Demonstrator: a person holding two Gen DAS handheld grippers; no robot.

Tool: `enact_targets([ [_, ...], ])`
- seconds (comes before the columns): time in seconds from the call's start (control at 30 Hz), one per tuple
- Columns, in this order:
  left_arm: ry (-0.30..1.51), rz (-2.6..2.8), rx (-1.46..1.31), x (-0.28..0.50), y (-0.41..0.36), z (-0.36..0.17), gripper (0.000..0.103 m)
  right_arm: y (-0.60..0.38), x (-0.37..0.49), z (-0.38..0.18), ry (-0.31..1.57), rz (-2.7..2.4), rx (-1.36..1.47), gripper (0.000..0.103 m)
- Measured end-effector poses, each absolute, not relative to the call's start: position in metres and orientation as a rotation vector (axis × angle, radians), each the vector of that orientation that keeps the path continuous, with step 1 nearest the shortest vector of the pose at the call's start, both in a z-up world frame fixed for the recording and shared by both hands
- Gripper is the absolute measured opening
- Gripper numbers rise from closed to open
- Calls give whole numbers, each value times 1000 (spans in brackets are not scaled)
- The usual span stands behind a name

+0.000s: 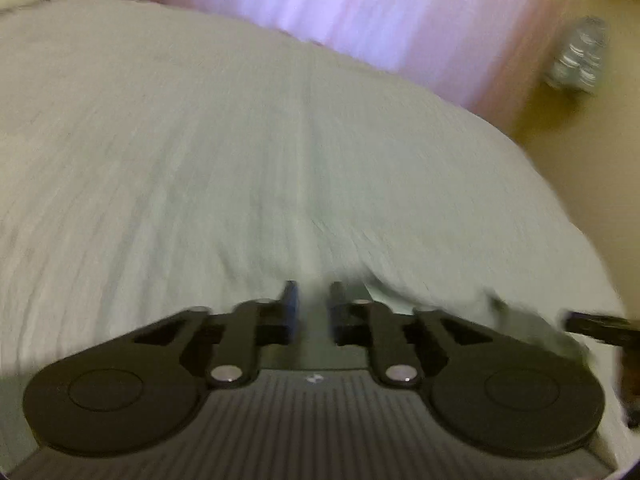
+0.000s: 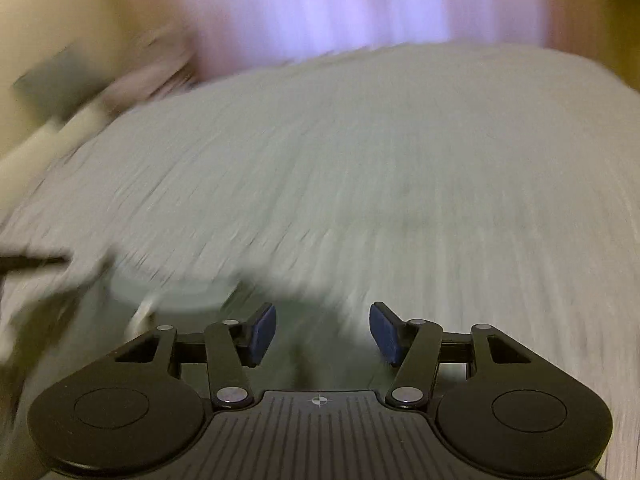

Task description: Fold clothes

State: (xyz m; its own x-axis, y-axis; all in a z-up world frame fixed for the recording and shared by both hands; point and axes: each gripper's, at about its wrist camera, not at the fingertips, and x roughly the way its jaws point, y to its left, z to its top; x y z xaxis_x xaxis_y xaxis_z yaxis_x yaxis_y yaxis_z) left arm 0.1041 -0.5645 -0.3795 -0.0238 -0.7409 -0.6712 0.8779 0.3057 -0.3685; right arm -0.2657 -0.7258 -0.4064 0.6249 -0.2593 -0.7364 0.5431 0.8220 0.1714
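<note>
Left tool (image 1: pixel 314 300) nearly shut, maybe pinching pale cloth (image 1: pixel 380 296); too blurry to tell. Right tool (image 2: pixel 323 330) wide, empty, cloth (image 2: pixel 172 288) left of it. Grab edge, pull flat.

Bed sheet (image 1: pixel 200 140) matt ribbed cloth, seemingly; curtain (image 1: pixel 360 8) sheer fabric.

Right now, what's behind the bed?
Behind the bed hangs a pink curtain, lit from behind. A pack of water bottles sits on the floor beside it. The curtain hides whatever lies beyond.
</note>
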Motion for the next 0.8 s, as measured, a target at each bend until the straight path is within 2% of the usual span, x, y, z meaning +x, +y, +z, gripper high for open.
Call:
enact_targets([
  [0.07,965,-1366,325,85,-541,-389,8,-703,-279,-426,904,-484,254,56],
  [0.17,977,-1295,530,80,-511,-413,7,-700,-325,-443,934,-562,213,56],
  [0.2,961,-1244,535,88,-497,-416,3,-703,-341,-443,942,-622,227,56],
  [0.33,965,-941,384,130,-435,-399,2,-717,-401,-431,990,-831,344,56],
  [0.43,1007,-881,249,138,-402,-376,10,-713,-427,-411,950,-888,470,56],
  [0.5,1069,-886,145,133,-390,-368,23,-708,-447,-401,839,-901,670,56],
  [0.53,1097,-874,78,128,-384,-368,35,-705,-458,-400,773,-907,789,56],
  [0.57,1133,-853,2,125,-378,-370,41,-700,-470,-403,700,-911,928,56],
  [0.67,1244,-784,-229,111,-356,-382,49,-685,-484,-422,511,-920,1237,56],
  [0.73,1291,-735,-329,106,-348,-397,53,-676,-493,-433,412,-920,1345,56],
  [0.8,1293,-701,-367,103,-352,-408,52,-676,-496,-440,346,-933,1394,56],
])
